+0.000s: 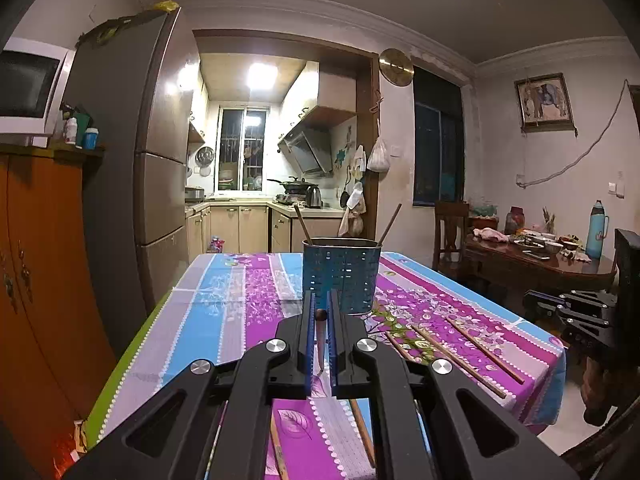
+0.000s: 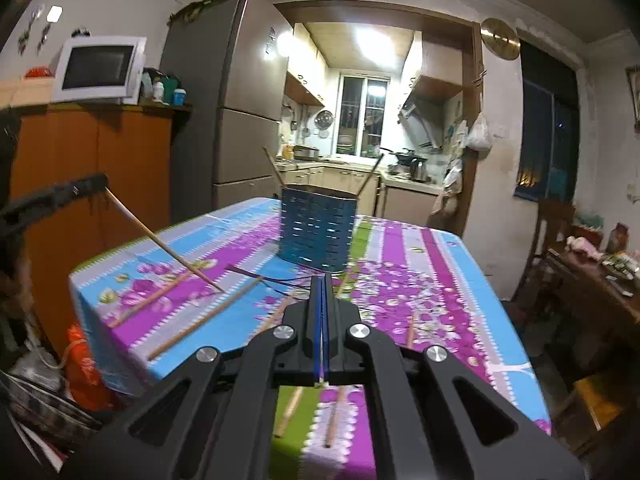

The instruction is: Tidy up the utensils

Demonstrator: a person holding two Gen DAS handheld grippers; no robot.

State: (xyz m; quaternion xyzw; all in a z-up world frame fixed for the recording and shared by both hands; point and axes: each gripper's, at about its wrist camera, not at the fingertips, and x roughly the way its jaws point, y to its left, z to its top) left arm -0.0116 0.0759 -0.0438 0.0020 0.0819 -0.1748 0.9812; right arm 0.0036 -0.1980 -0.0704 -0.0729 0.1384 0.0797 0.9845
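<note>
Left hand-held gripper (image 1: pixel 320 312), chopstick (image 1: pixel 321 340) tip-down.

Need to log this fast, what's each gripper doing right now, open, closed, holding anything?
Left gripper: closed on a chopstick.
Right gripper: closed; whether it holds anything thin cannot be told.

holder (image 1: pixel 341 274): perforated blue metal | chopsticks (image 1: pixel 485 349): bare wood | tablecloth (image 1: pixel 224 304): printed cloth, matt
</note>
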